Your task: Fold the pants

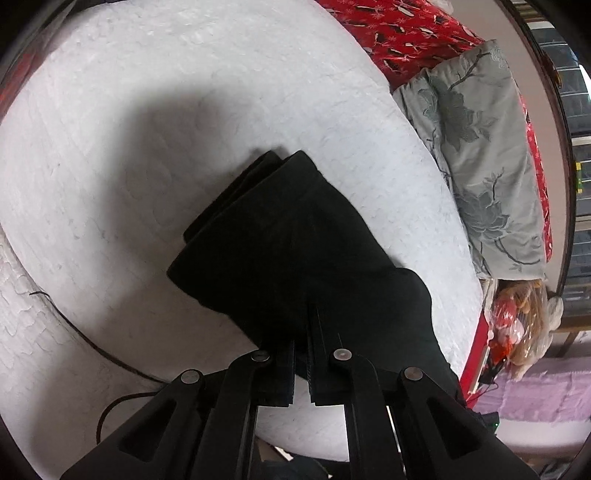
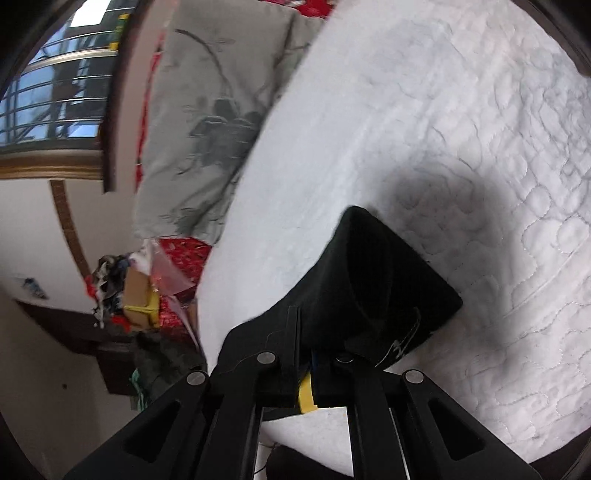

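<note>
One pair of black pants (image 1: 288,243), folded into a thick layered bundle, lifted above the white quilted mattress (image 1: 147,110) at centre frame in both wrist views, its dark shadow cast on the quilting behind. Left gripper (image 1: 303,332) at lower centre of the left view, jaws pressed together on the near edge of the cloth. Right gripper (image 2: 306,332) at lower centre of the right view, jaws likewise clamped on the fabric, a yellow pad (image 2: 306,397) showing between the finger bases. White marking visible on the pants (image 2: 373,284) at lower right of the bundle in the right view.

No clear container in view; a clear plastic bag (image 1: 524,325) at the right edge of the left view, holding red and tan things too blurred to name. Same heap of clutter (image 2: 136,291) at centre left of the right view, with a tan box among it.

One grey floral pillow (image 1: 476,166) along the right side of the mattress in the left view, seen again at upper centre-left (image 2: 207,110) in the right view. Red patterned bedding (image 1: 399,33) at the top right of the left view, beside the pillow. Barred window (image 2: 55,99) at upper left of the right view. Purple cloth (image 1: 535,398) at lower right of the left view. One thin dark cable (image 1: 110,369) along the mattress edge at lower left.
</note>
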A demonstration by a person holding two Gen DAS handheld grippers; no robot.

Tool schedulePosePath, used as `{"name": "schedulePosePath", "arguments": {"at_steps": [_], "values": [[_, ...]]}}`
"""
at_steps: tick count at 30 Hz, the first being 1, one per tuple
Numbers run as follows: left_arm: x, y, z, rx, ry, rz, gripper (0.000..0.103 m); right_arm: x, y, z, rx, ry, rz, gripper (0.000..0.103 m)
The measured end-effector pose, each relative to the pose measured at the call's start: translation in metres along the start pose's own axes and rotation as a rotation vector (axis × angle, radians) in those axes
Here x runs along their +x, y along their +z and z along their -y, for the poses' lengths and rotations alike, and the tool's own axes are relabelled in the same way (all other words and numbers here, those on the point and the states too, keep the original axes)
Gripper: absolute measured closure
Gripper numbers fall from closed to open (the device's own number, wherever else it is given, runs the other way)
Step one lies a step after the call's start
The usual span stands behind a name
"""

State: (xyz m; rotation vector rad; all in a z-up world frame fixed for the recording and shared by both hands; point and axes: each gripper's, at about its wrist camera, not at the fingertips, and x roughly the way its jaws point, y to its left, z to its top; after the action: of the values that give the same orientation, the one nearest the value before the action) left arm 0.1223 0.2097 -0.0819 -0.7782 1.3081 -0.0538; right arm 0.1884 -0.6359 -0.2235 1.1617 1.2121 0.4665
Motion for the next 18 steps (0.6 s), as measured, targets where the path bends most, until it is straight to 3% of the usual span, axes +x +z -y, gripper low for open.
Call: {"name": "schedulePosePath", "arguments": {"at_steps": [5, 8, 11, 13, 18], "values": [[0.015, -0.016, -0.023, -0.036, 0.035, -0.068, 0.099, 0.000, -0.010, 0.030, 0.043, -0.097, -0.028, 0.100], [0.013, -0.014, -0.017, -0.013, 0.049, -0.061, 0.096, 0.002, -0.013, 0.039, 0.041, -0.131, -0.046, 0.095], [0.005, -0.015, -0.009, 0.032, 0.061, -0.057, 0.089, -0.005, -0.013, 0.034, 0.016, -0.136, -0.061, 0.092], [-0.006, -0.019, -0.004, 0.076, 0.059, -0.069, 0.074, -0.016, -0.012, 0.029, -0.004, -0.147, -0.068, 0.087], [-0.048, -0.024, 0.015, 0.181, 0.008, -0.040, 0.071, -0.064, -0.002, 0.015, -0.105, -0.231, 0.035, 0.073]]}}
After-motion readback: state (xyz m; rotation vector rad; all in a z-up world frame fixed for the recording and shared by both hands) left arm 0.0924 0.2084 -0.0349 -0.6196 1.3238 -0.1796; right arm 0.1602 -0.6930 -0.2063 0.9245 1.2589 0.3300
